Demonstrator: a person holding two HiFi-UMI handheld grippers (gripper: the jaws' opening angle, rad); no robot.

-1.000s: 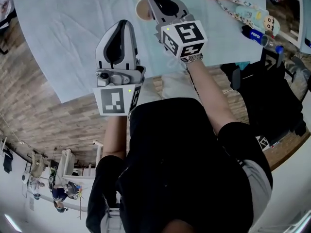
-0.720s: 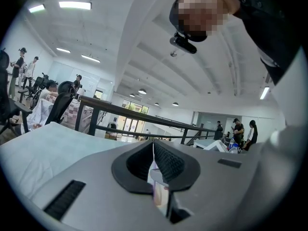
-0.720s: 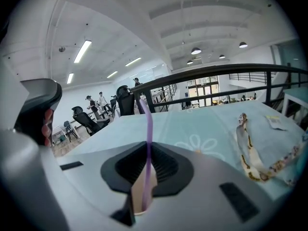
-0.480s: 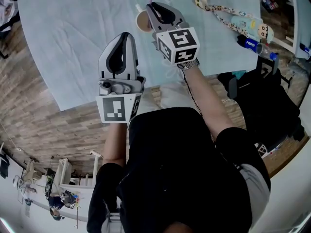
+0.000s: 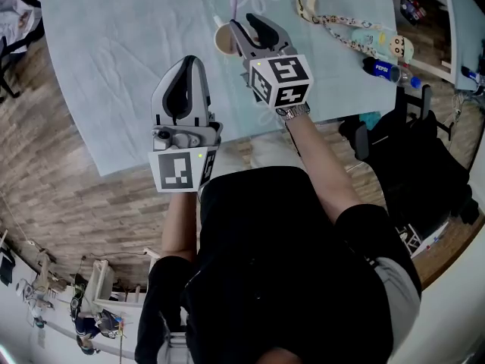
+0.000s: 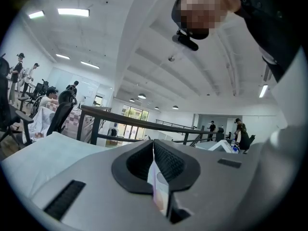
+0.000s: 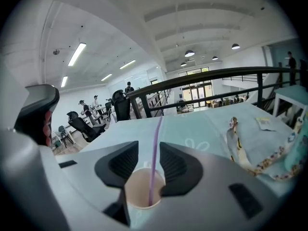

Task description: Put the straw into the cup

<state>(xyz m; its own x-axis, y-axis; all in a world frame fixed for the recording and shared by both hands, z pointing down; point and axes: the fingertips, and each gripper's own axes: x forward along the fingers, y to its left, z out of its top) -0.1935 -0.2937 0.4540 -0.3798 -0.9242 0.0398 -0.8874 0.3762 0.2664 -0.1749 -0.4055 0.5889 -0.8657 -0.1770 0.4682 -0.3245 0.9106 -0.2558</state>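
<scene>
Now that the straw stands in the cup, the right gripper has just been spreading its jaws. They flank the straw without pressing: a release, I'd say. Beside it, the left gripper pinches a thin pale strip, likely wrapper kept clear. Beyond the jaws lie a pale blue tablecloth, a lanyard to the right, a railing and office lights.

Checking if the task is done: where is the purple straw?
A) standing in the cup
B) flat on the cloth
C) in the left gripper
A: the straw stands in the cup, between the jaws of the right gripper, which have just been opening, clear of it.
</scene>
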